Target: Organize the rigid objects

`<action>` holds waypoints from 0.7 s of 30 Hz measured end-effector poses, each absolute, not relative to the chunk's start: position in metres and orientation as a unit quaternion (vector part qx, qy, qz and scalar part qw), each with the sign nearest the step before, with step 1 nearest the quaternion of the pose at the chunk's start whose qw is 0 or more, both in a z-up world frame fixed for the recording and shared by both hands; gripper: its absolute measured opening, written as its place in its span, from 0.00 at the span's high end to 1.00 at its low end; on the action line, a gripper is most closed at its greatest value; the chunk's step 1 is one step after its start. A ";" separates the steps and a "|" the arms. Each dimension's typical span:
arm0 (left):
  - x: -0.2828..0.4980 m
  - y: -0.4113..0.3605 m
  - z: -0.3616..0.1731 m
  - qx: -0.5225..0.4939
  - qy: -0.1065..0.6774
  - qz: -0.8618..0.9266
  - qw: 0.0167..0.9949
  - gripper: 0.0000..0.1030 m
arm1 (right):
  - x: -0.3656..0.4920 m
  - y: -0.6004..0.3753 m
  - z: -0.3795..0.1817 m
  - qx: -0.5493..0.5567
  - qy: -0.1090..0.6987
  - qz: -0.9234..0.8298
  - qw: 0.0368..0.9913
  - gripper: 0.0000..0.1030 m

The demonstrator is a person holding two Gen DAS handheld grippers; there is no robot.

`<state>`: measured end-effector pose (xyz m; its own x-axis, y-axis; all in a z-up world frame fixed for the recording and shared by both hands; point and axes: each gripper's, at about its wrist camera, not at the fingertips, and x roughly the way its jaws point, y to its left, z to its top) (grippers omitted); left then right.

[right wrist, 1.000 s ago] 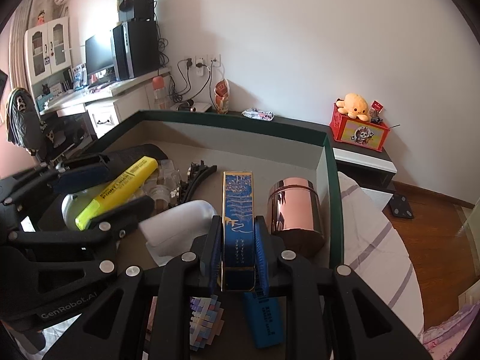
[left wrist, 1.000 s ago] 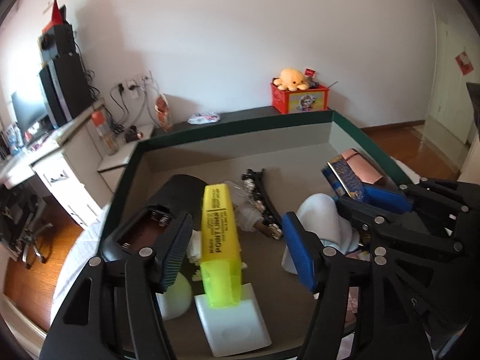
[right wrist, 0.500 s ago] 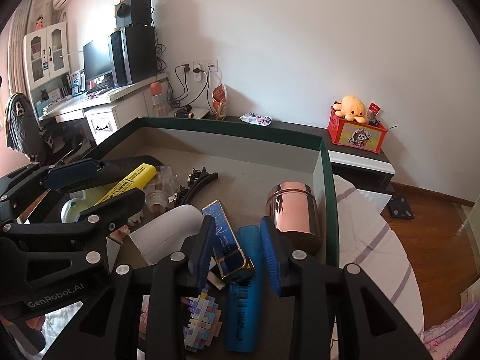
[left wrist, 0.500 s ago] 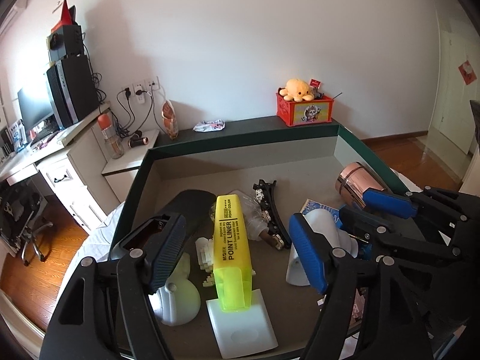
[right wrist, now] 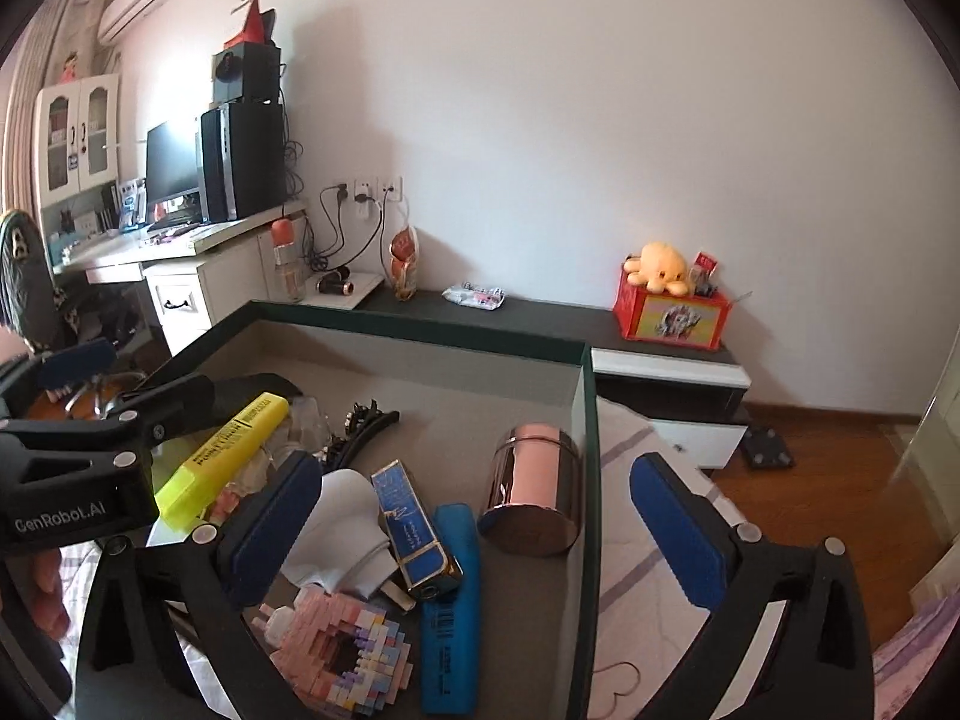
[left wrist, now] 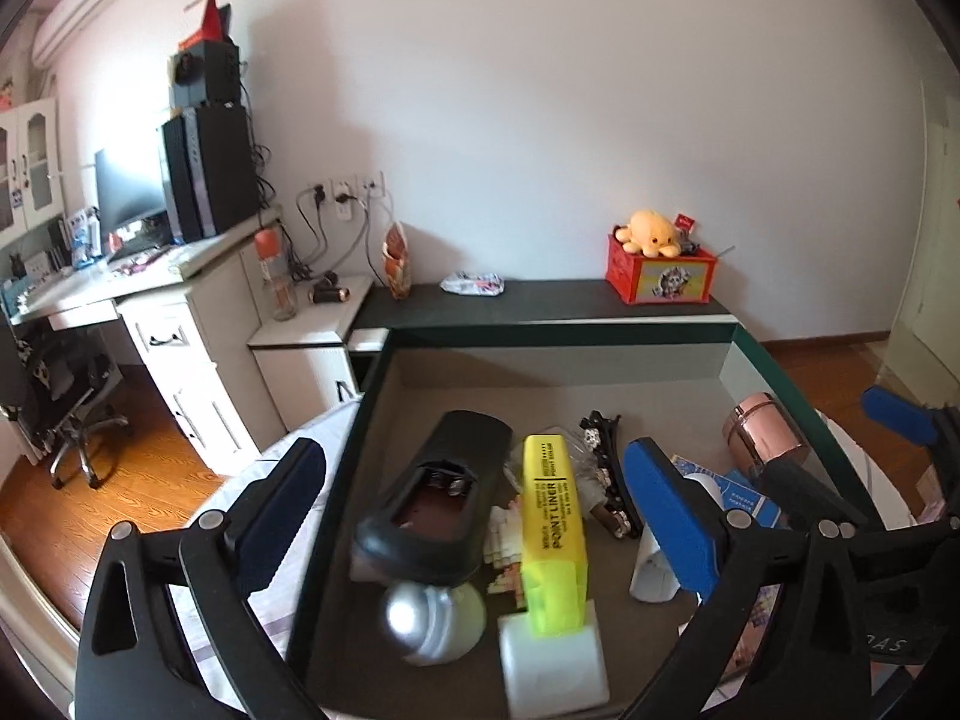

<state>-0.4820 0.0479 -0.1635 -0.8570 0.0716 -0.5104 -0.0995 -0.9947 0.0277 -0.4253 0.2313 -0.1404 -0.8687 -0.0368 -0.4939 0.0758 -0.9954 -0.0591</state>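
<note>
A green-rimmed box (right wrist: pixel 420 330) holds the objects. The blue patterned box (right wrist: pixel 411 531) lies inside, leaning on a blue highlighter (right wrist: pixel 450 606) beside a copper tin (right wrist: pixel 534 492). A yellow highlighter (left wrist: pixel 552 528) rests on a white block (left wrist: pixel 552 666), next to a black remote (left wrist: pixel 444 504) with its battery bay open. My right gripper (right wrist: pixel 474 528) is open and empty above the blue box. My left gripper (left wrist: pixel 474 510) is open and empty above the remote and yellow highlighter.
Also in the box are a pink pixel-block model (right wrist: pixel 342 642), a white curved piece (right wrist: pixel 342 522), black hair clips (right wrist: pixel 360 420) and a silver dome (left wrist: pixel 432 618). A striped bedsheet (right wrist: pixel 648 540) lies right of the box. A desk (left wrist: pixel 150 300) and a red box with a plush (left wrist: pixel 660 264) stand behind.
My right gripper opened and let go of the blue patterned box, which now lies tilted in the green-rimmed box. Both grippers pulled back and rose.
</note>
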 end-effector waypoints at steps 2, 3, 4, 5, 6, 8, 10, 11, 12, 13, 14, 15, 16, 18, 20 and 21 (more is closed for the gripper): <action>-0.472 0.044 -0.159 -0.261 0.019 0.964 0.046 0.00 | -0.411 0.231 -0.129 0.237 0.034 -0.971 0.029 0.00; -0.466 0.042 -0.156 -0.263 0.017 0.964 0.047 0.00 | -0.404 0.231 -0.124 0.231 0.033 -0.972 0.027 0.00; -0.459 0.040 -0.153 -0.263 0.016 0.964 0.046 0.00 | -0.398 0.230 -0.119 0.227 0.033 -0.973 0.027 0.00; -0.452 0.038 -0.149 -0.262 0.015 0.964 0.046 0.00 | -0.389 0.229 -0.112 0.221 0.031 -0.974 0.028 0.00; -0.445 0.035 -0.145 -0.262 0.017 0.964 0.046 0.00 | -0.380 0.228 -0.107 0.216 0.028 -0.976 0.029 0.00; -0.428 0.031 -0.136 -0.257 0.019 0.965 0.042 0.00 | -0.360 0.228 -0.095 0.203 0.019 -0.979 0.033 0.00; -0.409 0.027 -0.126 -0.249 0.020 0.967 0.043 0.00 | -0.343 0.228 -0.083 0.195 0.011 -0.980 0.038 0.00; -0.400 0.025 -0.122 -0.246 0.021 0.968 0.044 0.00 | -0.331 0.226 -0.077 0.189 0.010 -0.981 0.038 0.00; -0.390 0.024 -0.117 -0.243 0.021 0.969 0.045 0.00 | -0.323 0.223 -0.072 0.186 0.012 -0.982 0.036 0.00; -0.378 0.022 -0.112 -0.234 0.017 0.971 0.047 0.00 | -0.315 0.221 -0.068 0.185 0.016 -0.982 0.035 0.00; -0.369 0.021 -0.107 -0.232 0.015 0.971 0.051 0.00 | -0.305 0.217 -0.064 0.183 0.018 -0.982 0.035 0.00; -0.358 0.019 -0.102 -0.230 0.016 0.972 0.055 0.00 | -0.297 0.214 -0.060 0.183 0.019 -0.982 0.037 0.00; -0.350 0.019 -0.099 -0.226 0.016 0.972 0.057 0.00 | -0.285 0.211 -0.057 0.177 0.020 -0.983 0.040 0.00; -0.331 0.017 -0.090 -0.213 0.017 0.975 0.061 0.00 | -0.270 0.203 -0.052 0.175 0.030 -0.983 0.036 0.00; -0.314 0.015 -0.083 -0.204 0.015 0.977 0.061 0.00 | -0.256 0.197 -0.047 0.171 0.038 -0.984 0.034 0.00; -0.306 0.014 -0.079 -0.197 0.014 0.978 0.061 0.00 | -0.247 0.196 -0.045 0.167 0.035 -0.985 0.035 0.00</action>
<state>-0.3061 0.0139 -0.0791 -0.9146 0.1137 -0.3880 -0.1246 -0.9922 0.0028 -0.2473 0.1964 -0.0450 -0.9415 -0.0575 -0.3320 0.0809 -0.9951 -0.0571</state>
